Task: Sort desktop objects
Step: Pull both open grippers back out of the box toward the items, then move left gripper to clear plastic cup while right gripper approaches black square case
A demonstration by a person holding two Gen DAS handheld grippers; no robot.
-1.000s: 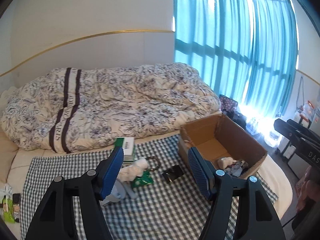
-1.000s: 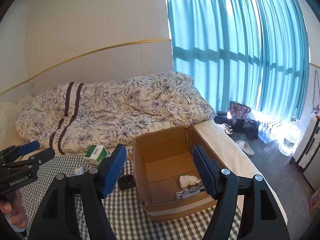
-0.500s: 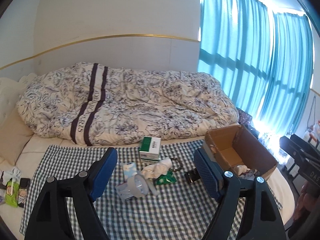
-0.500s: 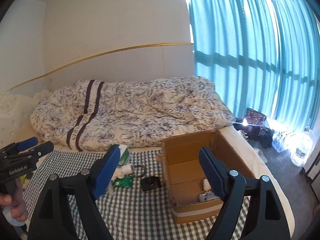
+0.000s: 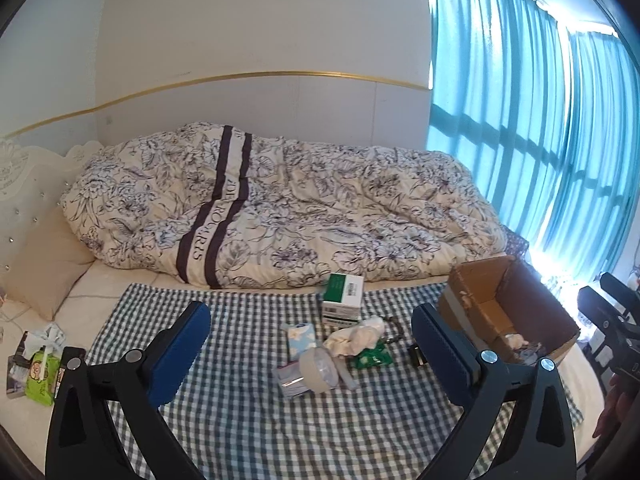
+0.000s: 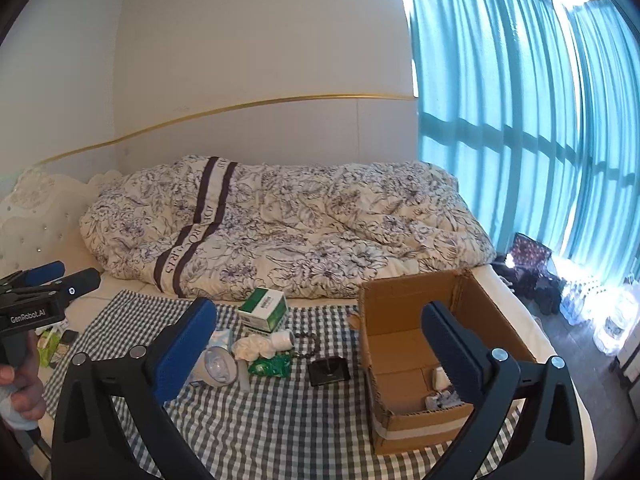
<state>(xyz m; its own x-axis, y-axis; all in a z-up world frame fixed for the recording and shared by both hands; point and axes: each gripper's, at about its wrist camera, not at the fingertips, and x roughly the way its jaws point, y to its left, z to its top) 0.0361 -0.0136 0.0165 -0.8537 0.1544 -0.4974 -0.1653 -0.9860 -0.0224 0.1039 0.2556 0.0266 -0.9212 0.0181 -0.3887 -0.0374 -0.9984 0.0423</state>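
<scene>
Loose items: green-and-white box [image 5: 343, 297], tissue pack [image 5: 301, 337], crumpled cloth [image 5: 357, 335], clustered on checked cloth [image 5: 224, 412] ahead of left gripper [image 5: 306, 352], awaiting sorting. Cardboard box [image 6: 416, 344], ahead of right gripper [image 6: 320, 350], receives them. Both grippers' jaws have just been opening, empty.

cardboard box [image 6: 416, 312]: 1 | green-white carton [image 6: 264, 308]: 1 | duvet [image 6: 280, 224]: 1 | hand-held grippers: 2

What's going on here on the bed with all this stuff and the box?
A person holds the left gripper and right gripper, sorting clutter on a checked cloth into a cardboard box. Both jaws have just been opening and hold nothing. A green-and-white carton, clear cup and black item still lie out.
</scene>
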